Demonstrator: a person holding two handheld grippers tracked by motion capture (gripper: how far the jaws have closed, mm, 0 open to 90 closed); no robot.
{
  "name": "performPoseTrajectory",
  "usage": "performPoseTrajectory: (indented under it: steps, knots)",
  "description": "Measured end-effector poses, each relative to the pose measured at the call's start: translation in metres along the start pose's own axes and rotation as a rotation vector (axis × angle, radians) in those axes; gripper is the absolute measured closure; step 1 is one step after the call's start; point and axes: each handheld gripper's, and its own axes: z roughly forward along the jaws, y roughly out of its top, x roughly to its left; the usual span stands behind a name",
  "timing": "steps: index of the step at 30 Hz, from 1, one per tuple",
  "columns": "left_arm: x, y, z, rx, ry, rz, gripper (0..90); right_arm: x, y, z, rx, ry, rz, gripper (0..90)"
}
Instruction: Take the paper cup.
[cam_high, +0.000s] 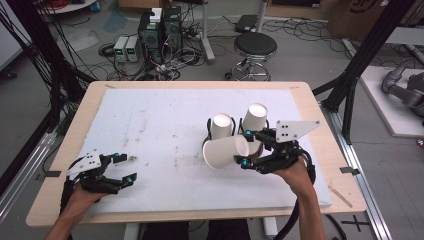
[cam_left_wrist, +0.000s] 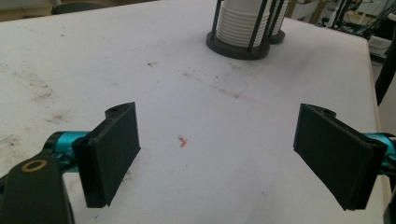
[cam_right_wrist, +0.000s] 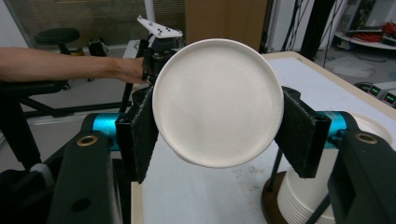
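My right gripper (cam_high: 245, 148) is shut on a white paper cup (cam_high: 224, 152), which lies on its side just above the mat. In the right gripper view the cup's (cam_right_wrist: 217, 102) closed round end faces the camera, and my right gripper (cam_right_wrist: 219, 133) presses a black pad against each side of it. Right behind the cup, two stacks of white cups (cam_high: 221, 126) (cam_high: 256, 118) stand in dark rod holders. My left gripper (cam_high: 116, 169) rests at the near left with its jaws wide open. Only stained mat lies between the jaws of the left gripper (cam_left_wrist: 224, 156).
A white mat (cam_high: 165, 125) covers the wooden table (cam_high: 70, 135). A cup stack in its holder (cam_left_wrist: 242, 28) stands far ahead of the left gripper. One holder's base and cups (cam_right_wrist: 303, 196) sit just below the right jaw. A stool (cam_high: 255, 47) and electronics stand beyond the table.
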Motion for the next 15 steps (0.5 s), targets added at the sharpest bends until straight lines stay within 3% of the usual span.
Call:
performPoseTrajectory:
  steps: [15]
  knots:
    - [0.0,0.0,-0.001,-0.006,-0.003,-0.002,14.3,-0.005,-0.025,0.017,-0.017,0.041,0.047,36.4]
